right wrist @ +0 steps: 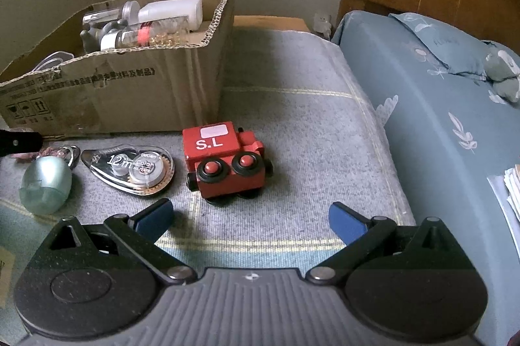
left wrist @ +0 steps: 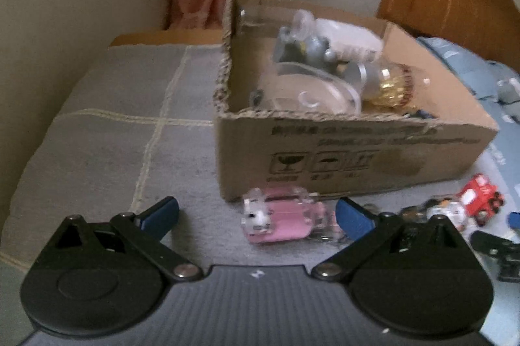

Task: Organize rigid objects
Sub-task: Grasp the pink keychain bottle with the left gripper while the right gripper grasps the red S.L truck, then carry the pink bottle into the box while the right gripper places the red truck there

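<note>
Both tools spread wide, nothing between the blue pads. Left gripper [left wrist: 256,216] aimed at the pink toy [left wrist: 281,219] lying just ahead on the grey blanket [left wrist: 107,151], right at the foot of the cardboard box [left wrist: 357,157] — long axis running roughly crosswise to the jaws, its right end close beside the right pad. Right gripper [right wrist: 250,217] pointed at the red toy train [right wrist: 224,160], standing a little ahead and slightly left of centre, well short of the pads. Also loose in the right wrist view: correction tape dispenser [right wrist: 130,168] and a pale green egg-shaped case [right wrist: 45,185], both off to the left (nearer the other tool). Probably the pink toy first for the left — nearer, almost inside the gap; the red train a short forward reach for the right.
</note>
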Demonstrator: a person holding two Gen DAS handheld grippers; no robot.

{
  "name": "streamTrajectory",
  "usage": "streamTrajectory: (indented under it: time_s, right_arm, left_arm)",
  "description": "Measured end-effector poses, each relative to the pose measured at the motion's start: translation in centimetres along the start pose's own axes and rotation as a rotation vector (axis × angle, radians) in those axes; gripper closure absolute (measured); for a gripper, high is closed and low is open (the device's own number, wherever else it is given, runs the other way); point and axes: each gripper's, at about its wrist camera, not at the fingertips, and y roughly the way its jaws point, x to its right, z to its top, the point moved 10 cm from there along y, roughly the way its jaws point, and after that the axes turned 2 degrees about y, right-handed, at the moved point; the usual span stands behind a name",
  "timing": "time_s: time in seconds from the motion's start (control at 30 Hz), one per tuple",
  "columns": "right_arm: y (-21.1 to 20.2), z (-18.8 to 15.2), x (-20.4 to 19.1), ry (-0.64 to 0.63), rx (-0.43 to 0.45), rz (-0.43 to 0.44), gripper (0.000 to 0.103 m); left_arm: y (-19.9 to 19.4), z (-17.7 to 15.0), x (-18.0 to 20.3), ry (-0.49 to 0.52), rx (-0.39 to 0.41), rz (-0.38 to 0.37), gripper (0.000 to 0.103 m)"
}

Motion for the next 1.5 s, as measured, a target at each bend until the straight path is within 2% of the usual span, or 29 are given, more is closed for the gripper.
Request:
streamTrajectory:
  time_s: [0.33, 0.43, 0.5, 0.57, 0.6, 0.67, 0.73, 1.03, 1.07, 1.23, 1.3, 1.4, 1.5]
  right_arm:
    - [0.0, 0.0, 0.1, -0.008, 0.017, 0.008, 0.0]
    - [0.0, 0.0, 0.0, -0.01, 0.021, 0.008, 0.0]
    - [0.0, 0.0, 0.0, -0.012, 0.024, 0.009, 0.0]
    - [0.0, 0.0, 0.0, -0.014, 0.027, 0.011, 0.0]
    - [0.0, 0.0, 0.0, -0.016, 0.029, 0.012, 0.0]
    - [0.0, 0.0, 0.0, -0.018, 0.031, 0.014, 0.0]
    - [-0.1, 0.0, 0.0, -0.024, 0.033, 0.019, 0.0]
    - [0.8, 1.2, -0.4, -0.096, 0.049, 0.08, 0.001]
    - [0.9, 1.4, -0.5, -0.104, 0.054, 0.089, 0.003]
    - [1.0, 2.5, -0.9, -0.147, 0.081, 0.126, 0.033]
    - [0.8, 2.6, -1.2, -0.16, 0.083, 0.14, 0.041]
    - [0.4, 2.5, -1.4, -0.173, 0.081, 0.129, 0.041]
    - [0.3, 2.3, -1.6, -0.175, 0.079, 0.142, 0.041]
  left_arm:
    - [-0.8, -1.2, -2.8, 0.046, 0.016, 0.106, 0.001]
    - [-0.9, -1.1, -2.8, 0.031, 0.02, 0.11, 0.004]
    - [-0.9, -1.0, -2.4, 0.04, 0.027, 0.107, 0.009]
    - [-1.0, -0.8, -1.9, 0.047, 0.033, 0.092, 0.026]
    - [-1.2, -0.7, -1.6, 0.05, 0.037, 0.081, 0.03]
    - [-1.4, -0.6, -1.0, 0.064, 0.042, 0.074, 0.045]
    - [-1.5, -0.6, -0.5, 0.071, 0.045, 0.066, 0.053]
    - [-1.7, -0.7, -0.5, 0.069, 0.049, 0.069, 0.053]
    - [-1.7, -0.7, -0.4, 0.069, 0.05, 0.07, 0.053]
    - [-1.7, -0.7, -0.4, 0.068, 0.05, 0.069, 0.053]
    - [-1.7, -0.7, -0.4, 0.067, 0.05, 0.07, 0.053]
    - [-1.7, -0.7, -0.4, 0.066, 0.049, 0.07, 0.053]
    - [-1.8, -0.8, -0.4, 0.066, 0.048, 0.094, 0.047]
